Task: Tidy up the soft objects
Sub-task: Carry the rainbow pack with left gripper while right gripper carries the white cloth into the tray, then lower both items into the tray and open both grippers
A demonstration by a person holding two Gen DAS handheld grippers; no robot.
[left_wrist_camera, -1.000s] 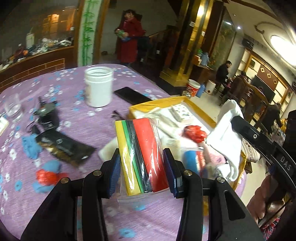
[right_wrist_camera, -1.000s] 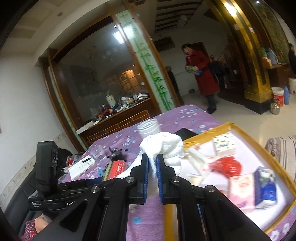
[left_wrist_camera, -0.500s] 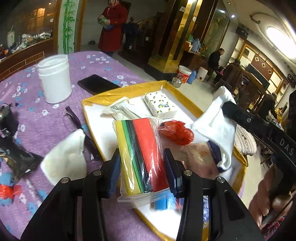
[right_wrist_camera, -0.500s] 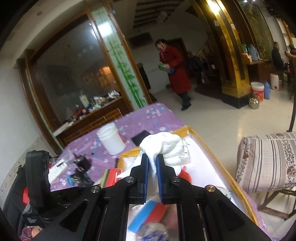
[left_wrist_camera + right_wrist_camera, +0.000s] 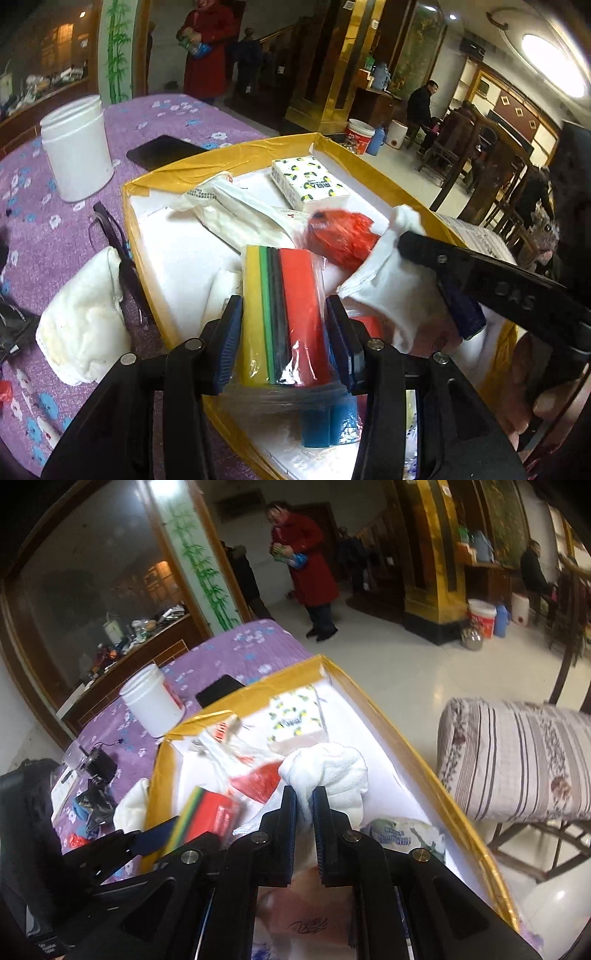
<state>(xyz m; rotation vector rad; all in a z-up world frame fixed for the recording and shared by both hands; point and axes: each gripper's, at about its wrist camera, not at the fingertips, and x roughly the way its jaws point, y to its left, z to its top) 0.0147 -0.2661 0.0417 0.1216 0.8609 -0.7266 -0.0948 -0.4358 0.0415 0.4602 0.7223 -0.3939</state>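
A plastic-wrapped pack of yellow, green, black and red sponges (image 5: 295, 288) sits upright between the pads of my left gripper (image 5: 284, 302). Its jaws are opening, but both pads still touch the pack. It hangs low over the yellow-rimmed white box (image 5: 221, 166). My right gripper (image 5: 304, 794) is shut on a bunched white towel (image 5: 340, 771), also over the box, just right of the sponge pack (image 5: 207, 812). In the left wrist view the towel (image 5: 391, 280) hangs from the right gripper's black finger (image 5: 480, 280).
The box holds a tissue pack (image 5: 310, 182), a red plastic bag (image 5: 343, 236), a white plastic bag (image 5: 236, 210) and blue packets (image 5: 328, 424). On the purple cloth lie a white jar (image 5: 75, 144), a black phone (image 5: 162, 151), glasses (image 5: 122, 254) and another white cloth (image 5: 85, 317). A cushioned chair (image 5: 517, 760) stands at right.
Both grippers have swung from above the purple tablecloth to above the box and sunk toward it, each still carrying its load. The right gripper has tilted further down.
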